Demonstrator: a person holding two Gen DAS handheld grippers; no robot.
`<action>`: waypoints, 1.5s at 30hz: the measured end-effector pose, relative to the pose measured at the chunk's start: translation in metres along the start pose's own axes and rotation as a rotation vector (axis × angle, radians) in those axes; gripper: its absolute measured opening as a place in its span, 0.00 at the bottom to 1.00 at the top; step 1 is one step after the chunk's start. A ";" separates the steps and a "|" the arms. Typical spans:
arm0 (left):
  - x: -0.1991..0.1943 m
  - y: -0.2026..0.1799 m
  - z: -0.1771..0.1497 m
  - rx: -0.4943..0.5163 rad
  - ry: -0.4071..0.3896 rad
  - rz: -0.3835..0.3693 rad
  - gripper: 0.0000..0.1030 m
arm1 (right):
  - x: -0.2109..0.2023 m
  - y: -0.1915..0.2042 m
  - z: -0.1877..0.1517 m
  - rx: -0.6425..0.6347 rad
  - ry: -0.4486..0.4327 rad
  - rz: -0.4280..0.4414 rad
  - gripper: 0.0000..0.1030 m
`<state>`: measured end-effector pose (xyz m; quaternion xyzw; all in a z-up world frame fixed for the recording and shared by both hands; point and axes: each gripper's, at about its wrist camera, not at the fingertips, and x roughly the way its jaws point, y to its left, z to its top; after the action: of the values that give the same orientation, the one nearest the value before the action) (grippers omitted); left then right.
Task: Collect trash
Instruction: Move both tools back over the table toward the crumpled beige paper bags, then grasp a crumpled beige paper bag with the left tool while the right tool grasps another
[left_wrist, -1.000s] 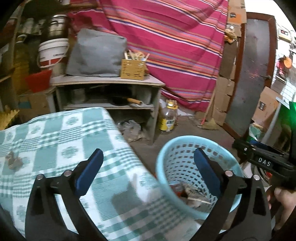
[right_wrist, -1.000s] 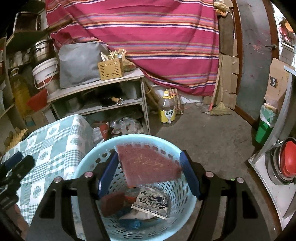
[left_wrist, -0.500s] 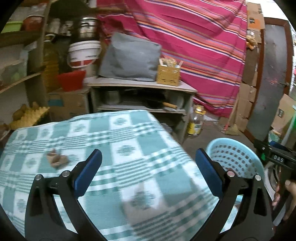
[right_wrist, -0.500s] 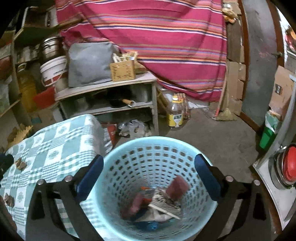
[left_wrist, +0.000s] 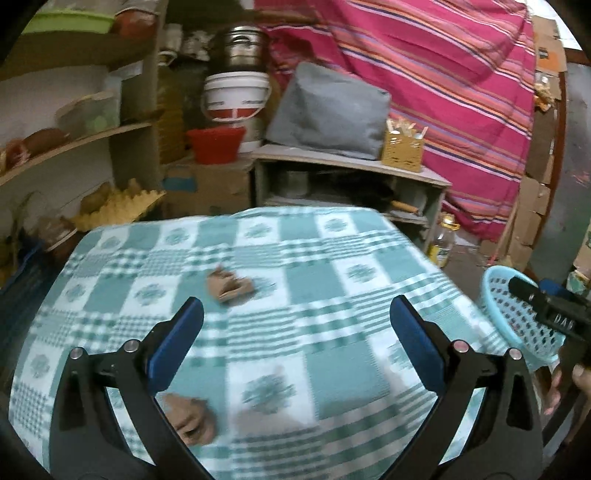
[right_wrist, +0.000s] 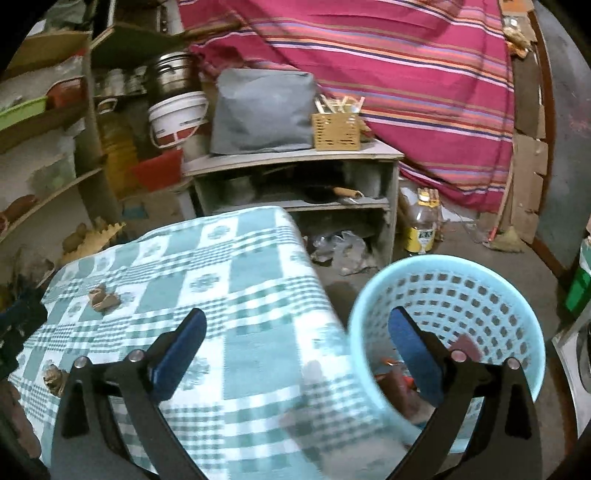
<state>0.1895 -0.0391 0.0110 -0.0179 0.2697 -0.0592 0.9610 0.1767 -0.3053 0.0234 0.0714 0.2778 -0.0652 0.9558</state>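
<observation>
Both the left gripper (left_wrist: 295, 343) and right gripper (right_wrist: 297, 347) are spread wide and empty. Crumpled brown paper scraps (left_wrist: 229, 286) lie on the green-checked cloth-covered worktop (left_wrist: 332, 266); the light-blue perforated plastic basket (right_wrist: 476, 280) stands just beside it for short drops.

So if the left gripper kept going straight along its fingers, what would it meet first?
Most likely the checked tablecloth itself: the open left gripper tilts down at bare cloth, with the brown crumpled scrap slightly left of its line. Depth is uncertain.
</observation>
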 end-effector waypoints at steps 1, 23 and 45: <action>0.000 0.006 -0.003 -0.004 0.004 0.008 0.95 | 0.000 0.004 -0.001 -0.006 -0.002 0.002 0.94; 0.051 0.090 -0.074 -0.106 0.312 -0.036 0.70 | 0.030 0.092 -0.012 -0.162 0.077 -0.020 0.95; 0.049 0.144 0.002 -0.082 0.111 0.079 0.47 | 0.074 0.156 -0.018 -0.153 0.156 0.024 0.95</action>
<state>0.2471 0.0973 -0.0222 -0.0434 0.3251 -0.0108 0.9446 0.2551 -0.1551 -0.0158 0.0062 0.3546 -0.0265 0.9346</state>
